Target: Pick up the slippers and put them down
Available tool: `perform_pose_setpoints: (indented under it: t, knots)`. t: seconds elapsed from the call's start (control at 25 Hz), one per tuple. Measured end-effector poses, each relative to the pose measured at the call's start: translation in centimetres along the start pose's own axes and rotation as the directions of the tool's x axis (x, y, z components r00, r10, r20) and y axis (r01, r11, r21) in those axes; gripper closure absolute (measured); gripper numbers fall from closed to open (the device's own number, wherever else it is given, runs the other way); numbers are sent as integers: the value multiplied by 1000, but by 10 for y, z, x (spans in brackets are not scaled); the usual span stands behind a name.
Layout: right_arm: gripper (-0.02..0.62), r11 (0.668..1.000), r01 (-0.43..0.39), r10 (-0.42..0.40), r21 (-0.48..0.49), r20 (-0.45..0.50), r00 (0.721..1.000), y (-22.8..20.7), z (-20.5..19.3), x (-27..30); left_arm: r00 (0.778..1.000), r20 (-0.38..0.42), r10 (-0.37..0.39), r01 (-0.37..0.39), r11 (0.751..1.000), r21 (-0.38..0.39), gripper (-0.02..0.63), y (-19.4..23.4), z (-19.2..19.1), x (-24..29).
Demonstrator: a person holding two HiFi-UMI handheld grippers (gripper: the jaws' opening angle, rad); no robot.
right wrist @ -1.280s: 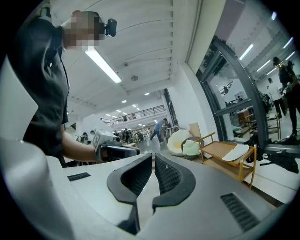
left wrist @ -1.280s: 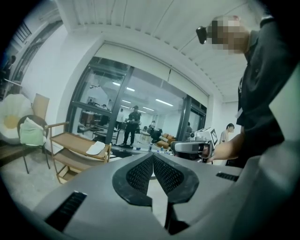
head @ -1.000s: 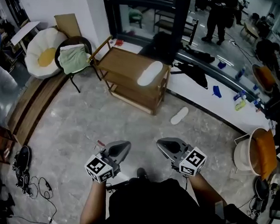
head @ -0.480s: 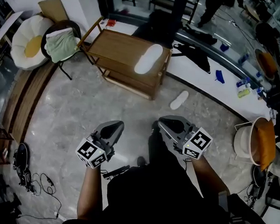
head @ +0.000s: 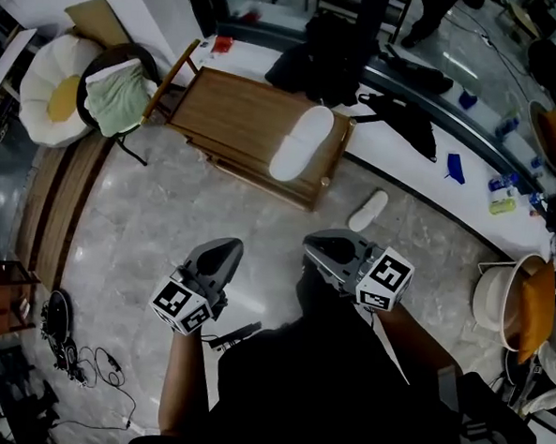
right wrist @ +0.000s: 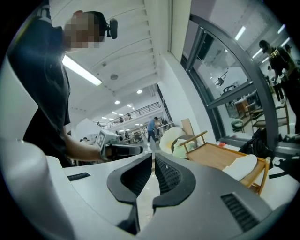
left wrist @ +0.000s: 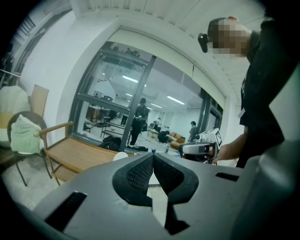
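A wooden bench (head: 230,118) is seen from above on a grey marble floor (head: 146,227). The first slipper (head: 300,144), white, is laid flat on the bench top near its right end. The second slipper (head: 367,211), also white, is left on the floor just beside the bench's right corner. The left claw (head: 226,249) and the right claw (head: 316,244) are held side by side over the floor, well apart from both slippers. Each claw is closed tight, with nothing gripped, and is pointed towards the bench
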State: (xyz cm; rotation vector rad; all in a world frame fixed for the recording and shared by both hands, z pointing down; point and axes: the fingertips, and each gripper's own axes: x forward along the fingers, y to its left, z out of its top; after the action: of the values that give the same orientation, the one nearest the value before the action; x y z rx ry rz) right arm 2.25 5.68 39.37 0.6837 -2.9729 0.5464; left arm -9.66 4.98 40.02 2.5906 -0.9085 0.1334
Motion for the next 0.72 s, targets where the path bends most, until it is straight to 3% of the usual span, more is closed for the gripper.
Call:
perform_pose_setpoints:
  t: [0.24, 0.4, 0.56, 0.72]
  knots:
    - [568, 988, -84, 78, 127, 50, 996, -63, 18, 30, 998, -43, 42, -42, 999, -3, 595, 50, 23, 43]
    - [566, 966, -106, 95, 235, 59, 994, -88, 8, 54, 995, -103, 18, -18, 1000, 3, 595, 74, 20, 66]
    - [566, 913, -96, 59, 397, 105, 993, -115, -2, 85, 987, -149, -54, 54, 999, -4, 595, 108, 16, 82]
    - [566, 846, -21, -46, 532, 113, 993, -148, -22, 108, 965, -202, -166, 157, 986, -62, 595, 143, 0, 101]
